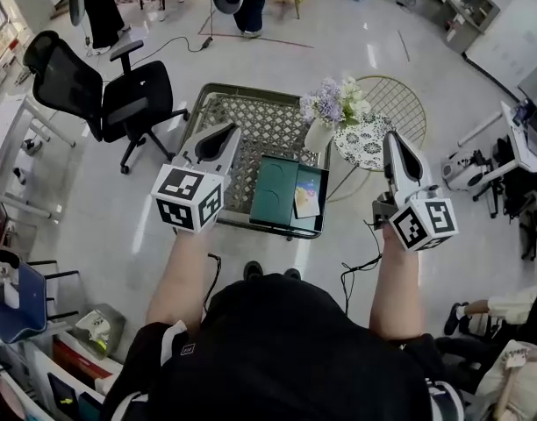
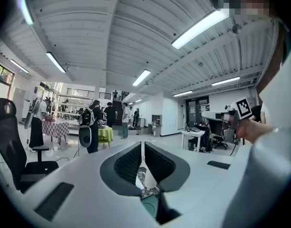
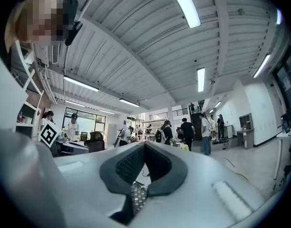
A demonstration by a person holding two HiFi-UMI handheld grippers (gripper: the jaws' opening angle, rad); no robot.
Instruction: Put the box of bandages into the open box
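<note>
The open teal box (image 1: 275, 189) lies on the near edge of a metal mesh table (image 1: 268, 117). A small light-coloured box of bandages (image 1: 308, 196) rests in its right half. My left gripper (image 1: 232, 132) is held above the table's left side, empty, jaws closed together. My right gripper (image 1: 393, 139) hovers right of the table, over a round side table, also shut and empty. Both are lifted clear of the box. In the left gripper view the left gripper (image 2: 142, 144) points out into the room. In the right gripper view the right gripper (image 3: 144, 145) does the same.
A vase of flowers (image 1: 327, 112) stands at the table's far right corner. A round patterned side table (image 1: 367, 140) and a wire chair (image 1: 393, 99) are to the right. A black office chair (image 1: 119, 90) stands to the left. Cables run across the floor.
</note>
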